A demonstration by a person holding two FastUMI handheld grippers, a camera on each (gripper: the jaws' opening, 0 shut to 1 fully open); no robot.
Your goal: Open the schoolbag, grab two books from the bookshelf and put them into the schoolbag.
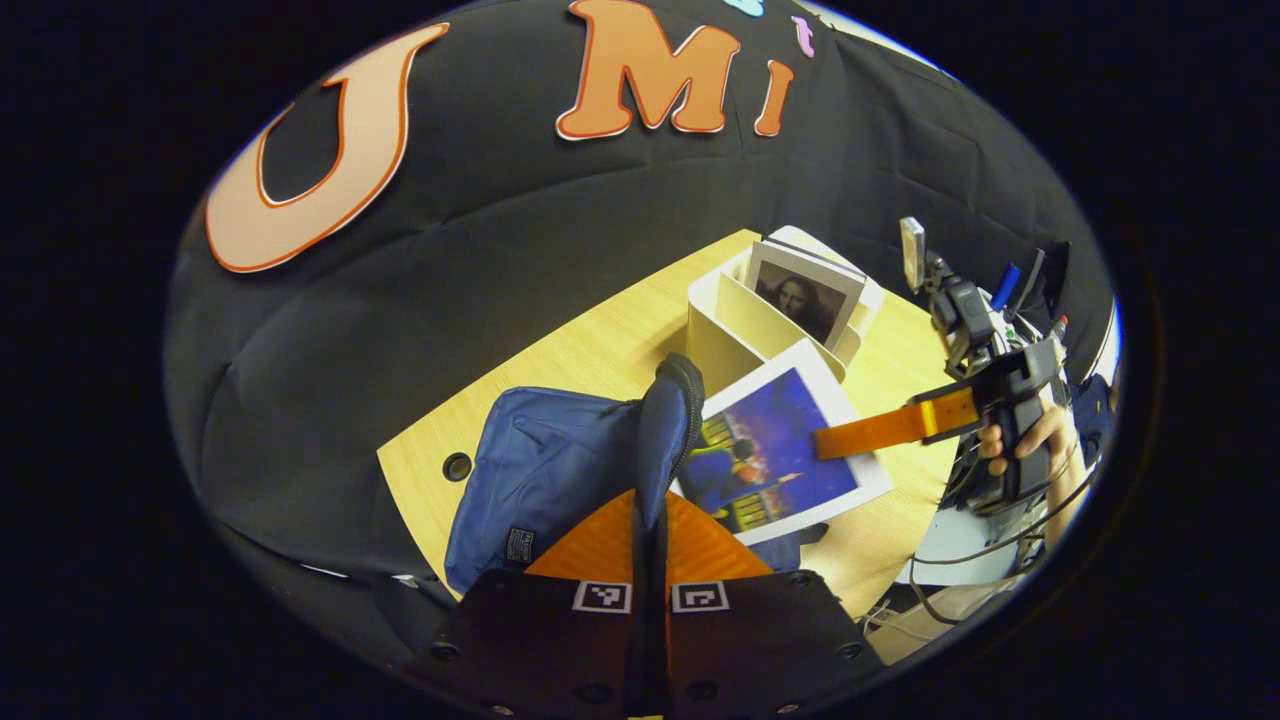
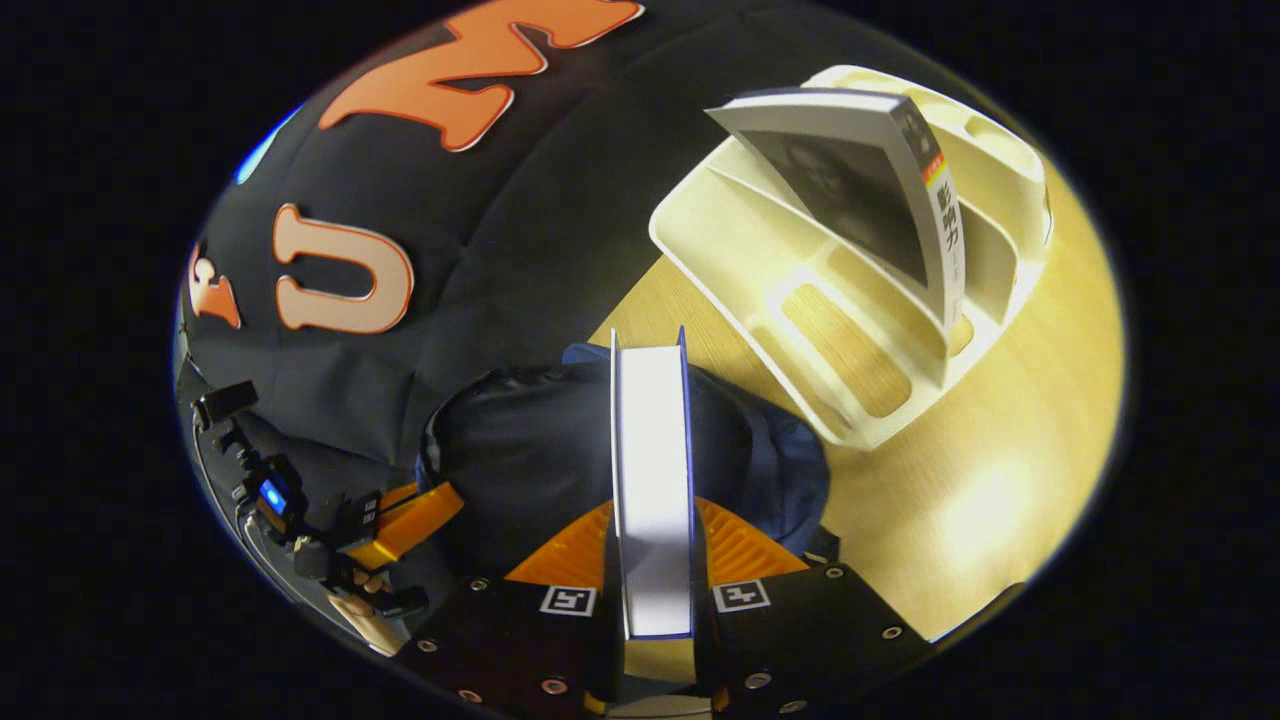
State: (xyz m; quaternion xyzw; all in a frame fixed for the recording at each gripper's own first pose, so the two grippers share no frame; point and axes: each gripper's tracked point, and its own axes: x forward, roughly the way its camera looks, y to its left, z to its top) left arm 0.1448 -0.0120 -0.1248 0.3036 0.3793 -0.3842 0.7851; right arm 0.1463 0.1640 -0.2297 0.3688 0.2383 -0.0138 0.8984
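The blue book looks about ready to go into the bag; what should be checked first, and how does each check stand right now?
1. Right hand-held gripper clamps the blue book: ok.
2. Left hand-held gripper pinches the bag's flap: ok.
3. Bag mouth wide enough for the book: cannot tell.
4. Book over the bag: ok.
5. Second book waiting in the shelf: ok.
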